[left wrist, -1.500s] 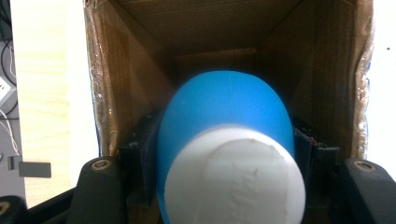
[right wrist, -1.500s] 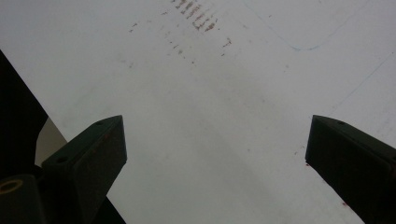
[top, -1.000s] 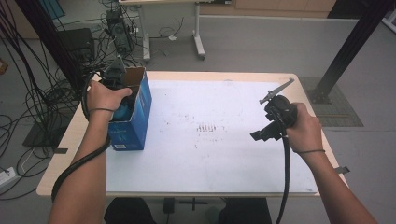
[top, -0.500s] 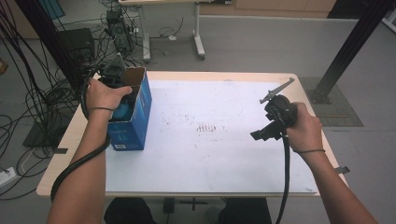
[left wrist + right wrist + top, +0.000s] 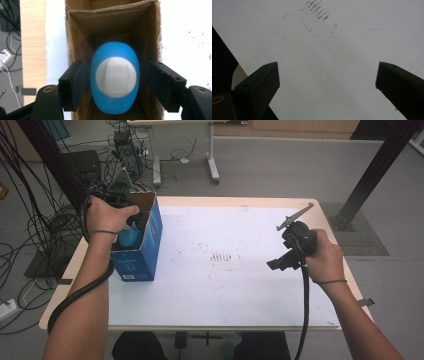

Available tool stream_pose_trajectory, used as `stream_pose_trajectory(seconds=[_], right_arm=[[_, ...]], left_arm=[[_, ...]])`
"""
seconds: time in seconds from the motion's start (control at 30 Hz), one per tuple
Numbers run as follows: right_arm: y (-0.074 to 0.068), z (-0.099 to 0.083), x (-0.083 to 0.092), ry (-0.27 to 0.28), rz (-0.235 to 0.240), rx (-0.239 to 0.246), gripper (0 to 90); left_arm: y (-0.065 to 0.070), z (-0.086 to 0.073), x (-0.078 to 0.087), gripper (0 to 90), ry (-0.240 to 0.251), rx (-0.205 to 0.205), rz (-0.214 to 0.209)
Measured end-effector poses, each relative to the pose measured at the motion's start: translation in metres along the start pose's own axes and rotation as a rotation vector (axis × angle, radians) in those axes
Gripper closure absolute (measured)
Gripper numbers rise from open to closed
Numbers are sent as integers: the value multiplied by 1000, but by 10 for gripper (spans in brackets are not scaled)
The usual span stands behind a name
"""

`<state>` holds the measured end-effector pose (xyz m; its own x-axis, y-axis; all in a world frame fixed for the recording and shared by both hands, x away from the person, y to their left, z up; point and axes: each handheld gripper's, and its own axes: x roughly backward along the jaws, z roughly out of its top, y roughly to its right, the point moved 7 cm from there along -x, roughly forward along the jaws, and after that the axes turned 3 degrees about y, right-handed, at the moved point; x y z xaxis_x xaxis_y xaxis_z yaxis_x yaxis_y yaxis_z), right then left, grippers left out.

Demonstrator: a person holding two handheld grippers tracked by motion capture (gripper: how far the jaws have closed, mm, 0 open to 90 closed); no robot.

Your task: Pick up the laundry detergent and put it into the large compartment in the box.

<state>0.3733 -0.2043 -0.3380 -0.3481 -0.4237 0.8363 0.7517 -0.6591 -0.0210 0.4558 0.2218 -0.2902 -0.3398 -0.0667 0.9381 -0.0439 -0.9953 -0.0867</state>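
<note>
A blue egg-shaped bottle [image 5: 113, 100] with a white cap [image 5: 116, 76] stands inside an open cardboard box [image 5: 110, 20] whose outside is blue [image 5: 142, 255], at the table's left edge. My left gripper [image 5: 116, 82] points down into the box. Its jaws have just been opening and now straddle the bottle, with a gap at the right pad [image 5: 160, 85]. In the high view the left gripper [image 5: 135, 222] sits under the hand at the box mouth, with the bottle [image 5: 127, 237] below it. My right gripper [image 5: 280, 264] hovers open over the white table top, and in the right gripper view [image 5: 328, 75] nothing is between its fingers.
The white table sheet [image 5: 225, 295] carries faint reddish marks [image 5: 222, 257] at its middle. Cables and equipment [image 5: 120, 150] crowd the floor at the back left. A black post [image 5: 370, 175] stands at the back right, beyond the table.
My left hand has risen a little over the box. The right hand and its gripper have stayed where they were.
</note>
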Motion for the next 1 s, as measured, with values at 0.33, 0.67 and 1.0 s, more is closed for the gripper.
stream_pose_trajectory(seconds=[0.33,0.67,1.0], right_arm=[[-2,3,2,4,-2,11,53],[-4,4,1,7,0,15,54],[-2,2,2,9,0,8,54]], left_arm=[[6,0,27,262,34,-29,-9],[20,1,45,149,62,-59,-53],[33,4,62,73,89,-91,-63]])
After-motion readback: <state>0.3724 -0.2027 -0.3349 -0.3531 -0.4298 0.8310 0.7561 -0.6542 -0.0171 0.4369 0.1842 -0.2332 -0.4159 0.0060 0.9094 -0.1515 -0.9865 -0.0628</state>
